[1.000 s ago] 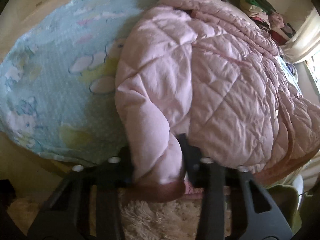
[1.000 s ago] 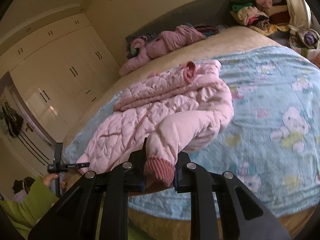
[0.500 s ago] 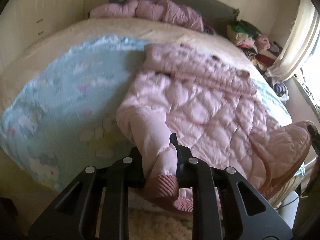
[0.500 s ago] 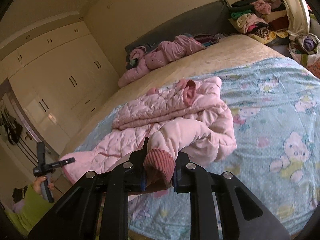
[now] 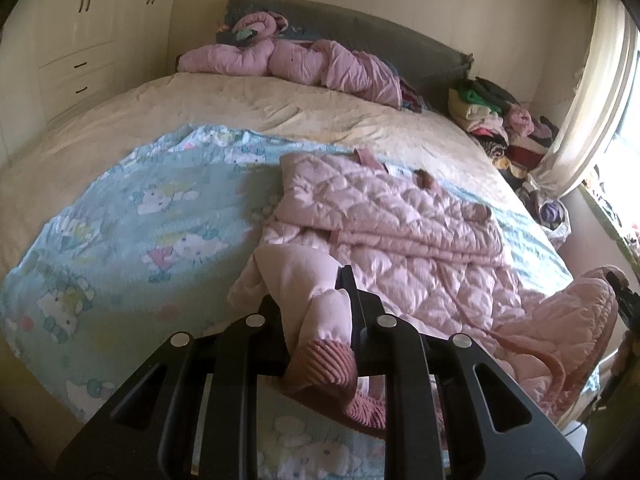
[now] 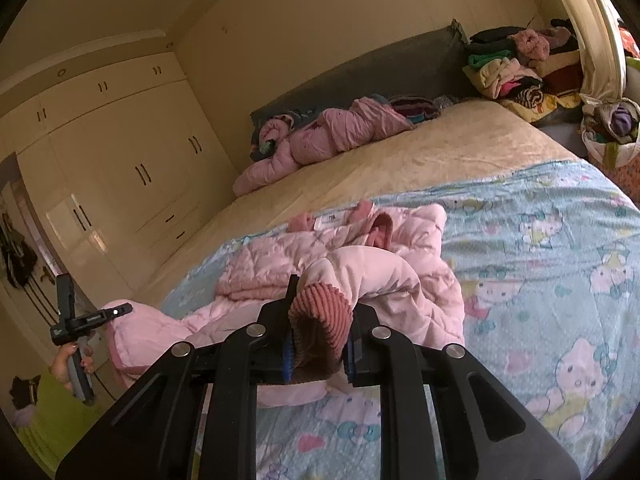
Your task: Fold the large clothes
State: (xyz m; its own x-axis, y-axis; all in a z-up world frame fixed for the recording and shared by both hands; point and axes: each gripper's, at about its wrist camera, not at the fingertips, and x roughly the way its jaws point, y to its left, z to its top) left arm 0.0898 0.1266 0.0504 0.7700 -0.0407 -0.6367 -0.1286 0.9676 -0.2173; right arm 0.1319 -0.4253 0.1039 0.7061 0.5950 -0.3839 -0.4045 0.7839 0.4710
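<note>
**A:** In your left wrist view, where did the pink quilted jacket (image 5: 404,240) lie from your fingers?

**B:** It spread away from you and to the right over the blue cartoon blanket (image 5: 132,220), long axis running from the near edge of the bed toward the far collar. Your left gripper (image 5: 320,320) was at the near edge, jaws closed narrowly on the left sleeve (image 5: 304,292), the ribbed cuff (image 5: 324,364) hanging just behind the pads. The sleeve was lifted off the blanket; I judged the fold had to carry it right, across the body.

**A:** And your right wrist view?

**B:** There the jacket (image 6: 280,276) lay ahead and to the left. Your right gripper (image 6: 318,332) was clamped on the other sleeve (image 6: 372,276) at its ribbed cuff (image 6: 320,312), jaws narrow with the cuff bunched between them. Your left hand (image 6: 70,360) showed at the near left, beside the jacket's other corner. Each hand was nearest its own sleeve, so I judged both should go inward and far together.

**A:** Anything else?

**B:** A second pink garment (image 5: 296,60) lay at the headboard, well apart.
</note>
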